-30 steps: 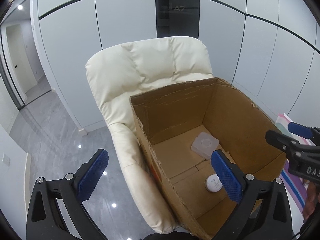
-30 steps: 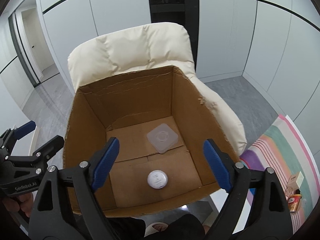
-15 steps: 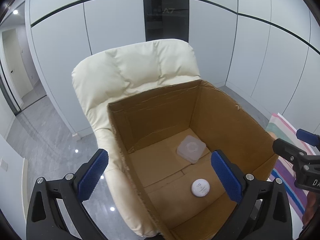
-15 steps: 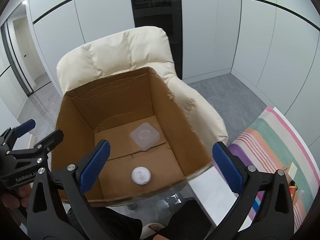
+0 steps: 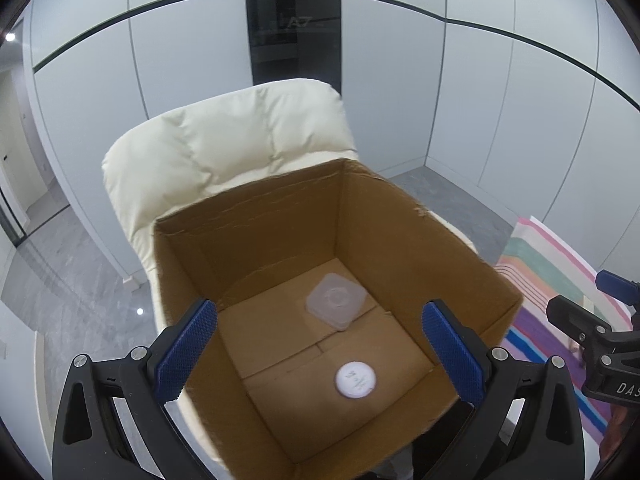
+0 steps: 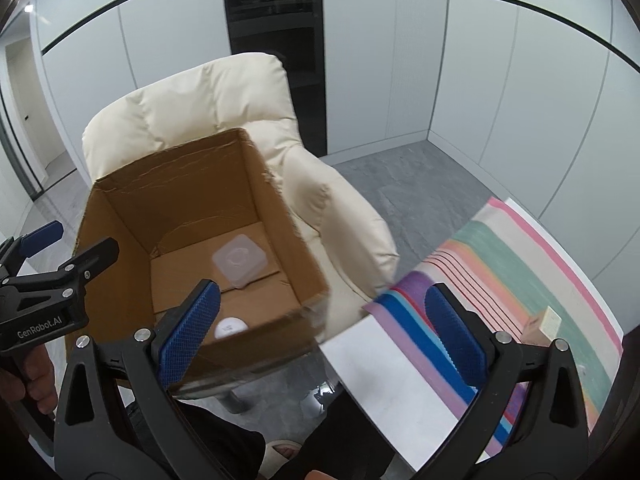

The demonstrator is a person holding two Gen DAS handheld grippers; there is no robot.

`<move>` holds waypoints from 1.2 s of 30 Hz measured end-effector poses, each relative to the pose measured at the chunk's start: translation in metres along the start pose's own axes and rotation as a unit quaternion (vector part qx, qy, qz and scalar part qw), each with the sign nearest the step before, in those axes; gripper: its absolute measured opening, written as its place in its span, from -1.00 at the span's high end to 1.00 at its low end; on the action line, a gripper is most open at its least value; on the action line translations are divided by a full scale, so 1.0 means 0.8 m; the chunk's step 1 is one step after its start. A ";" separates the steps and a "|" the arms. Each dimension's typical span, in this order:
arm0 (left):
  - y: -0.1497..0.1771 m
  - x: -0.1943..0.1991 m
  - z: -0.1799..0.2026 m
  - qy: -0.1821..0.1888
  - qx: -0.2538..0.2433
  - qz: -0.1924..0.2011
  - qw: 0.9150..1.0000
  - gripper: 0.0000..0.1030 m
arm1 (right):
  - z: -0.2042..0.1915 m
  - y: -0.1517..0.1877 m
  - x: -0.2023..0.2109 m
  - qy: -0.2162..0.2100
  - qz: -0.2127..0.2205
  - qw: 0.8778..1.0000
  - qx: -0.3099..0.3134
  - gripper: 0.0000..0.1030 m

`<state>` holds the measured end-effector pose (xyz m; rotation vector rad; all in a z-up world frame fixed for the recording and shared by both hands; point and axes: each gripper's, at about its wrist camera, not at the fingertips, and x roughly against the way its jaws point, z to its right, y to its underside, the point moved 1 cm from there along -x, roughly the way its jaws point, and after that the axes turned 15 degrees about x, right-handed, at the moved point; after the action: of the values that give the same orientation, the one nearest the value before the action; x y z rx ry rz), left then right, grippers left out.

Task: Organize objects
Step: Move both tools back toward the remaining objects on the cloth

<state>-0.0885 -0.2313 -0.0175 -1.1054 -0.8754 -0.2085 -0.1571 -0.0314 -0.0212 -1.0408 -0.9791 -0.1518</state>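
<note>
On the left, the left gripper [image 5: 320, 352] hangs wide and empty over the cardboard box [image 5: 400, 240] on the cream chair [image 5: 240, 144]; inside lie a clear lid [image 5: 335, 300] and white disc [image 5: 355, 380]. The right gripper [image 6: 320, 332], its jaws just opened wide with nothing between them, points toward the striped mat [image 6: 520, 260], likely for the small carton [image 6: 540, 322].

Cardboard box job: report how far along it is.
Done: a square translucent container and a round white lid lie in the cardboard box on the chair. In hand: nothing; left tongs and right tongs are open. Left: a small carton on the striped cloth.
</note>
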 end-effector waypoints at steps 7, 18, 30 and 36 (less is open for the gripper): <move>0.010 -0.001 0.045 0.026 -0.022 -0.006 0.999 -1.00 | 0.037 0.023 0.015 0.021 -0.002 1.000 -0.022 -1.00; 0.029 0.004 0.104 0.060 -0.053 -0.007 0.997 -1.00 | 0.091 0.057 0.034 0.053 -0.009 0.997 -0.058 -1.00; 0.049 0.009 0.164 0.105 -0.085 -0.024 0.991 -1.00 | 0.134 0.096 0.057 0.084 -0.017 0.993 -0.087 -1.00; 0.063 0.015 0.194 0.130 -0.108 -0.031 0.985 -1.00 | 0.160 0.117 0.070 0.098 -0.022 0.989 -0.110 -1.00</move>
<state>-0.1322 -0.0733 -0.0182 -1.2196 -0.6647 -0.4983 -0.1526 0.1370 -0.0230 -1.1809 -0.8179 -0.3983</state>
